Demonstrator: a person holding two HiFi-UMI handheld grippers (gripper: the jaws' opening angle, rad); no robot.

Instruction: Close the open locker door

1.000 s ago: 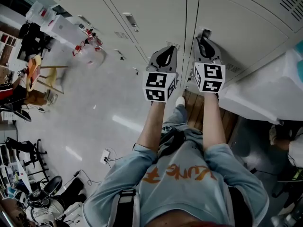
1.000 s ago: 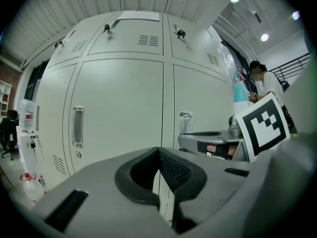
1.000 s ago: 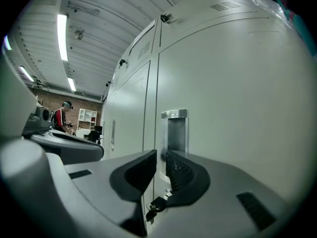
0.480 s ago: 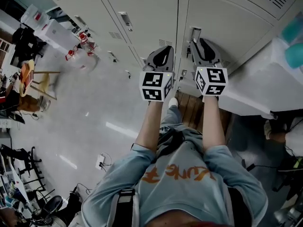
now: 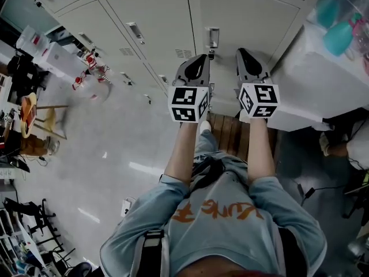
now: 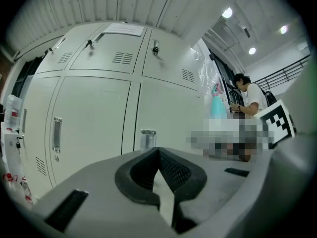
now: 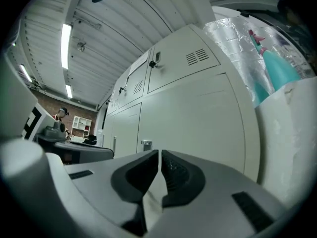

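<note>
A bank of pale grey lockers fills the top of the head view. The locker door (image 5: 242, 22) with the metal handle (image 5: 214, 37) lies flush with its neighbours. My left gripper (image 5: 203, 57) is shut and empty, just below and left of that handle. My right gripper (image 5: 240, 52) is beside it on the right; its jaws are closing with nothing between them, and the tips nearly touch. Past the left gripper (image 6: 158, 150) the handle (image 6: 147, 138) shows in the left gripper view. It also shows as the handle (image 7: 145, 145) beyond the right gripper (image 7: 159, 152) in the right gripper view.
A white covered bench (image 5: 311, 79) with teal bottles (image 5: 340, 36) stands against the lockers on the right. Wooden boards (image 5: 230, 133) lie underfoot. Tables, a chair (image 5: 40, 120) and bottles (image 5: 89, 77) crowd the left. A person (image 6: 246, 90) stands far right.
The right gripper's tips were at the door's handle edge; now both grippers stand slightly back from the locker front. The door's edge now lies flush, and the view has swung right.
</note>
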